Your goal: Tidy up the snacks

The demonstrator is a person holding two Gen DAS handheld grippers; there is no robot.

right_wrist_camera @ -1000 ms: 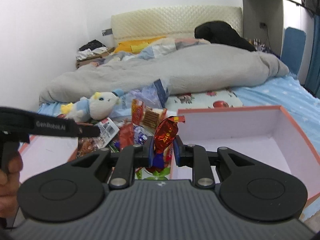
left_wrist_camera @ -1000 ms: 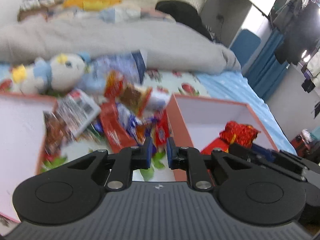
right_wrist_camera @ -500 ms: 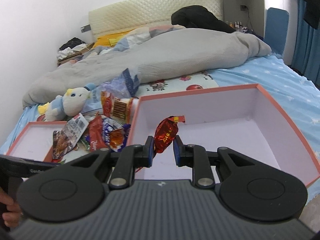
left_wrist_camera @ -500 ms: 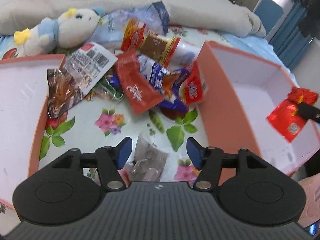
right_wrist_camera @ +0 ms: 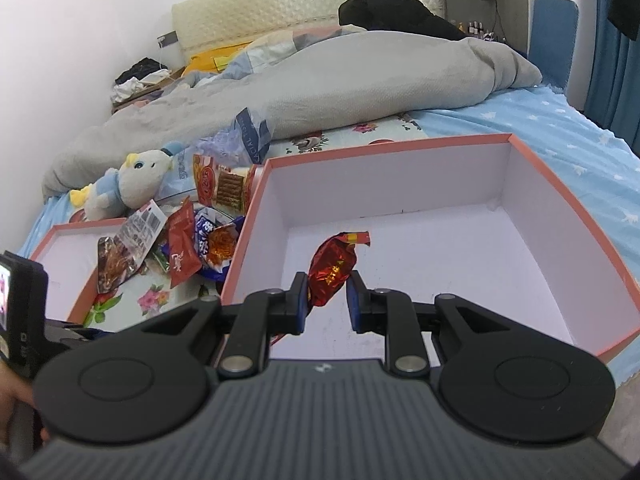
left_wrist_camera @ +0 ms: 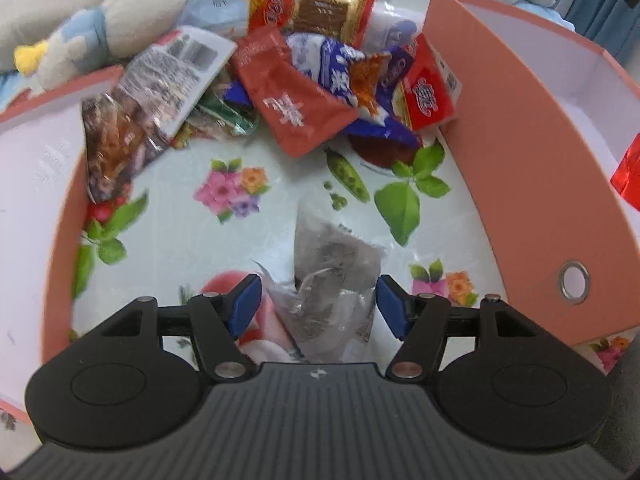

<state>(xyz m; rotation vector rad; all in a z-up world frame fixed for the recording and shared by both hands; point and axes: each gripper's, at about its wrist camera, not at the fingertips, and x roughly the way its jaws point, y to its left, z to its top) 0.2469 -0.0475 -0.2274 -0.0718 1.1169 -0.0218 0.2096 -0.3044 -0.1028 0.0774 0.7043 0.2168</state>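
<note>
Left gripper (left_wrist_camera: 318,304) lowered, newly spread around grey packet (left_wrist_camera: 334,280)

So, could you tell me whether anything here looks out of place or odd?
Yes: a plush toy lies at the far edge of the snack pile, though it is no snack. One clear packet lies apart from the heap, between the open left gripper's fingers.

Glossy crinkled foil wraps the red candy (right_wrist_camera: 331,270); the pink box (right_wrist_camera: 532,184) looks matt cardboard.
</note>
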